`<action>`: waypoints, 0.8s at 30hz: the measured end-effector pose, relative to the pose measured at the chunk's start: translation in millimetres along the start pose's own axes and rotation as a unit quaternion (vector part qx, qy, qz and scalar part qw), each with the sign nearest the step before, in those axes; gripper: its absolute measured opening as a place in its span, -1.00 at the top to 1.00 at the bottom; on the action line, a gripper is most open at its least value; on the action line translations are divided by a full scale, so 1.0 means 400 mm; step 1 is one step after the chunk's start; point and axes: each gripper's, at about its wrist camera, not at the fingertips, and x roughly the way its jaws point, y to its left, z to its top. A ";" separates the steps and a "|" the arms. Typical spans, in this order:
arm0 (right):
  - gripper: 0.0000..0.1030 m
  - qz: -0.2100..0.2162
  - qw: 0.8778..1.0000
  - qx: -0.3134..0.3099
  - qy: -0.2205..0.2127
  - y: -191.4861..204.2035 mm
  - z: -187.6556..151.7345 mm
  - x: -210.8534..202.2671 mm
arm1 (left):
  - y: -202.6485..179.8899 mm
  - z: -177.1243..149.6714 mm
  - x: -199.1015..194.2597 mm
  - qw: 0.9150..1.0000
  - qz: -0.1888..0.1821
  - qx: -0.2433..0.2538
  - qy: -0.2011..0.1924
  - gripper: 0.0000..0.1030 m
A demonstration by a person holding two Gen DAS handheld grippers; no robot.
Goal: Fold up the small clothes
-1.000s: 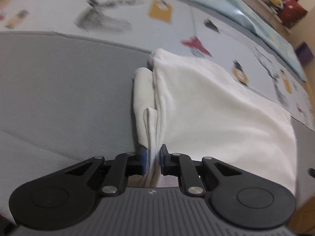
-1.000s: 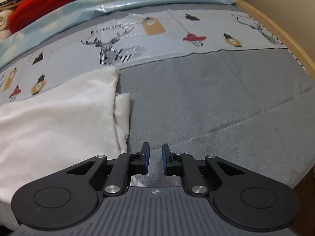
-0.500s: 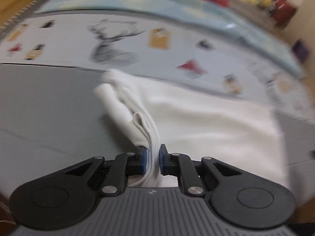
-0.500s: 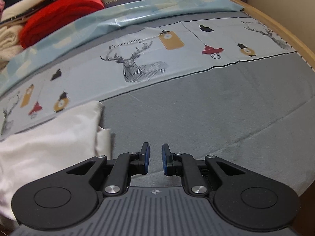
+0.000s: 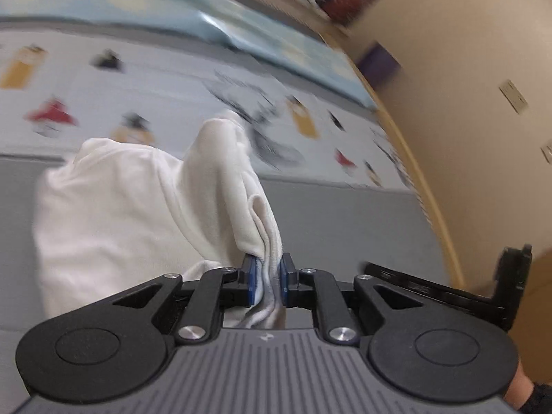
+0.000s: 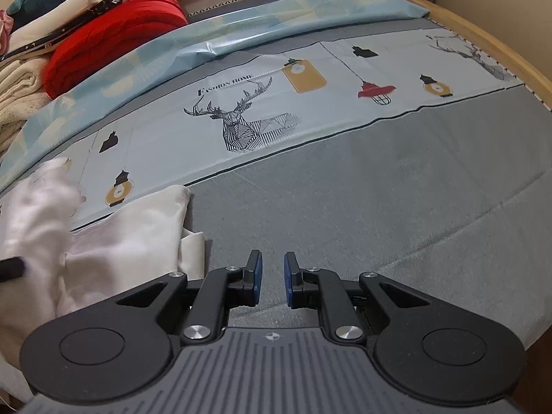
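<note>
**Currently: white garment lifted by its edge in the left tool, right tool empty**

Seen from the left wrist, a bunched edge of a white garment (image 5: 145, 214) is pinched between the blue pads of the left tool (image 5: 265, 281). The jaws are opening slightly at this moment, yet the cloth is still pressed between the pads. From that pinch the fabric is drawn up into a peaked ridge, while the rest is spread over the grey bedspread (image 5: 345, 227), with its far part over the pale printed strip. This view is blurred, so finer folds cannot be made out. At the lower right edge of the same view, part of a black frame, probably the other tool, is seen.

From the right wrist, the right tool (image 6: 272, 281) is held above bare grey bedspread (image 6: 379, 207), its pads a narrow gap apart with nothing between them. The garment (image 6: 131, 238) lies to its left, one corner reaching the printed strip (image 6: 241, 127) patterned with a deer and lanterns. A red folded item (image 6: 114, 45) and other stacked cloth are seen at the bed's far left.
</note>
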 end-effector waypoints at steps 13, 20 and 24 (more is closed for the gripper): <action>0.43 0.118 0.990 0.028 0.073 0.024 -0.018 0.052 | 0.131 -0.019 -0.049 0.995 0.078 0.003 0.065 0.52; 0.43 0.130 0.985 0.019 0.107 0.106 -0.051 0.121 | 0.177 -0.090 -0.066 0.990 0.069 0.054 0.110 0.51; 0.43 0.125 0.985 0.068 0.099 0.110 -0.039 0.165 | 0.176 -0.147 -0.011 0.978 0.094 0.097 0.157 0.52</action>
